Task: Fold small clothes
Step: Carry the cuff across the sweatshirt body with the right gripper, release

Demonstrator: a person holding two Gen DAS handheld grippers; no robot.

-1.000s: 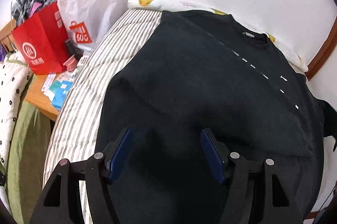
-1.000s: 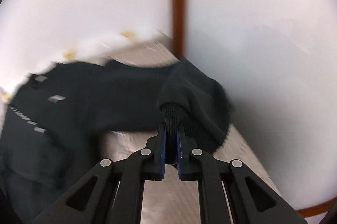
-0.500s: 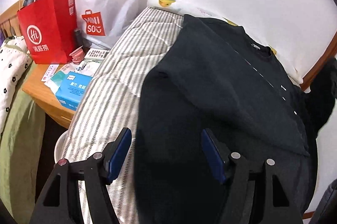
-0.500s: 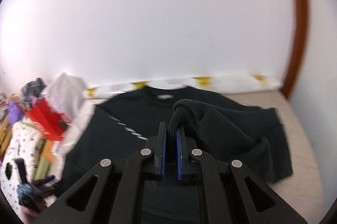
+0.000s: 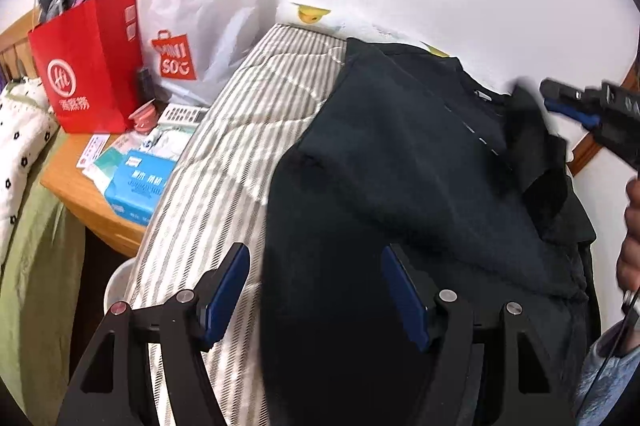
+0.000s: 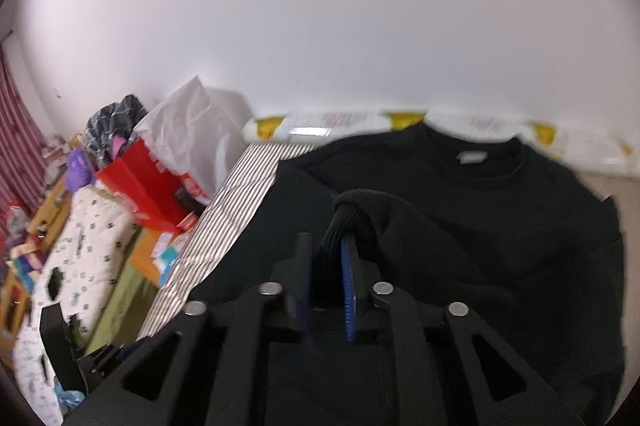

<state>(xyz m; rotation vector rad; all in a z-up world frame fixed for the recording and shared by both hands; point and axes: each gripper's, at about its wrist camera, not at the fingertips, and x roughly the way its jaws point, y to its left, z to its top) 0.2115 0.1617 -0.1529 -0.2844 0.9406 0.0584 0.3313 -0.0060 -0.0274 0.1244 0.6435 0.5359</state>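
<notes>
1. Parked left of the bed, out of the way: red bag (image 5: 88, 65) on the bedside table (image 5: 76, 181).
2. Spread flat on the striped mattress (image 5: 248, 129), collar toward the wall: black sweatshirt (image 5: 400, 165), laid out for folding the sleeves inward.
3. Hovering released and wide over the near hem, gripping nothing: left gripper (image 5: 316, 254), probably waiting to steady the cloth.
4. Just been opening, with the ribbed cuff (image 6: 352, 214) loose between the pads: right gripper (image 6: 326, 240), apparently dropping the sleeve across the chest.

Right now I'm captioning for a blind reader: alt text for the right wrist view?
The right gripper, fingers just parting, has the ribbed cuff of a black sweatshirt between them, over a striped bed. Bags stand at left.
</notes>
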